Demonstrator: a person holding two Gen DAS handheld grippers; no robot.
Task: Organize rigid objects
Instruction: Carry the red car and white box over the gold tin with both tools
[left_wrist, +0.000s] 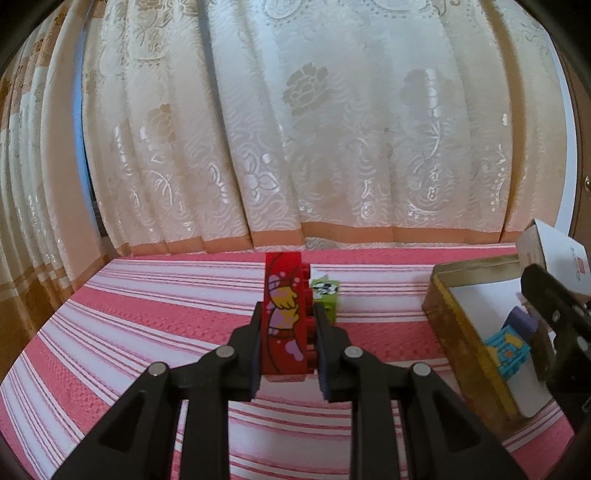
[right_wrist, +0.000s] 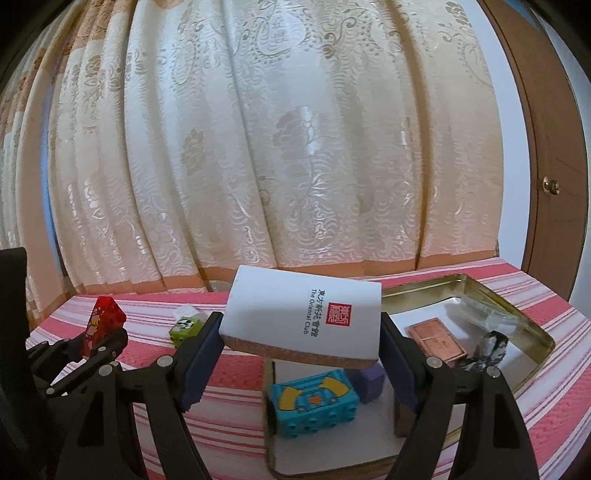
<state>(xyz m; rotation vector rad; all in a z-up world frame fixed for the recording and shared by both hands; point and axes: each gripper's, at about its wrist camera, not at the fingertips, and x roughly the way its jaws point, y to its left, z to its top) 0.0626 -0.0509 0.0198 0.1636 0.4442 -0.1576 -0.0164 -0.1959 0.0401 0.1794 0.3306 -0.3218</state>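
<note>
My left gripper (left_wrist: 288, 317) is shut on a red toy brick (left_wrist: 282, 314) with a cartoon print, held above the striped cloth; it also shows in the right wrist view (right_wrist: 103, 325). A green brick (left_wrist: 325, 295) lies on the cloth just behind it and shows in the right wrist view (right_wrist: 184, 326). My right gripper (right_wrist: 301, 332) is shut on a white cork-backed coaster (right_wrist: 303, 317) with a red seal, held tilted over a gold tin (right_wrist: 532, 325). In the tin lie a turquoise brick (right_wrist: 314, 406), a purple block (right_wrist: 369, 380), a copper-coloured flat piece (right_wrist: 436, 334) and a black-and-white object (right_wrist: 487, 350).
A red-and-white striped cloth (left_wrist: 147, 314) covers the table. A cream patterned curtain (left_wrist: 295, 129) hangs right behind the table's far edge. A brown door with a knob (right_wrist: 550, 184) stands at the right. The tin sits at the table's right side (left_wrist: 458, 332).
</note>
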